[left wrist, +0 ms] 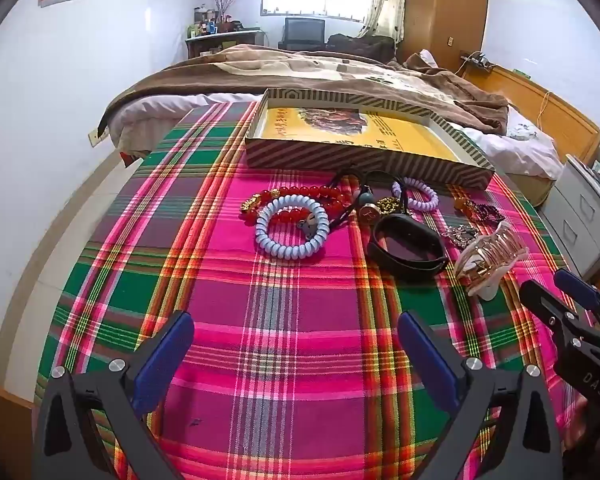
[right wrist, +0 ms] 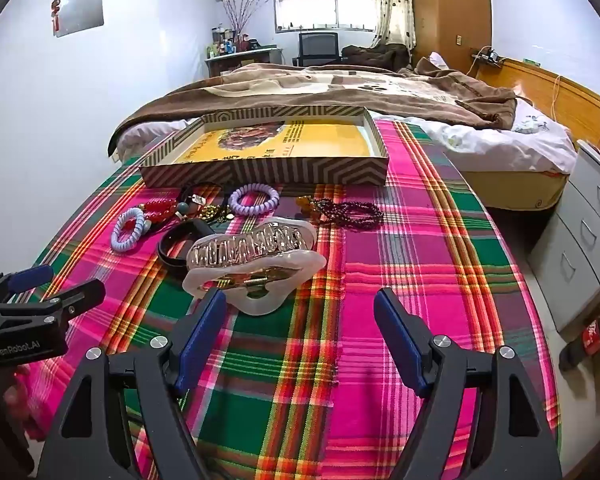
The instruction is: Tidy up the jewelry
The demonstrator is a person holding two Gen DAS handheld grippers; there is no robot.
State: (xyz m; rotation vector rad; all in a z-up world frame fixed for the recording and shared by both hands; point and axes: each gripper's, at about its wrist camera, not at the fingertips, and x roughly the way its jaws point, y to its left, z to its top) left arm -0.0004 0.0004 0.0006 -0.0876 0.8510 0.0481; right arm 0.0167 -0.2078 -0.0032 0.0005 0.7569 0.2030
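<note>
Hovering over a counter draped in a bright pink, green and red plaid cloth (left wrist: 284, 320), both tongs tilt downward with their blue-padded jaws spread wide and nothing between them. The left tongs (left wrist: 296, 356) hang above bare cloth, well short of the jewelry. The right tongs (right wrist: 300, 336) sit just behind a large translucent pearly hair claw with gold metal teeth (right wrist: 252, 264); their left pad is close to the claw's near edge, though contact cannot be told from either view.

The jewelry lies in a loose cluster on the cloth, between the tongs and a shallow striped cardboard box lid with a yellow printed inside (left wrist: 364, 132), which stands at the far side of the counter near the bed with the brown blanket (left wrist: 300, 68). From the left wrist view, a pale blue spiral coil bracelet (left wrist: 292, 230) overlaps a red bead bracelet with gold charms (left wrist: 300, 196). Just beside them rest a black looped wristband (left wrist: 408, 248) and a smaller lilac spiral coil band (left wrist: 416, 194). In the right wrist view, a dark purple bead string (right wrist: 348, 212) lies farther right, apart from the claw.
</note>
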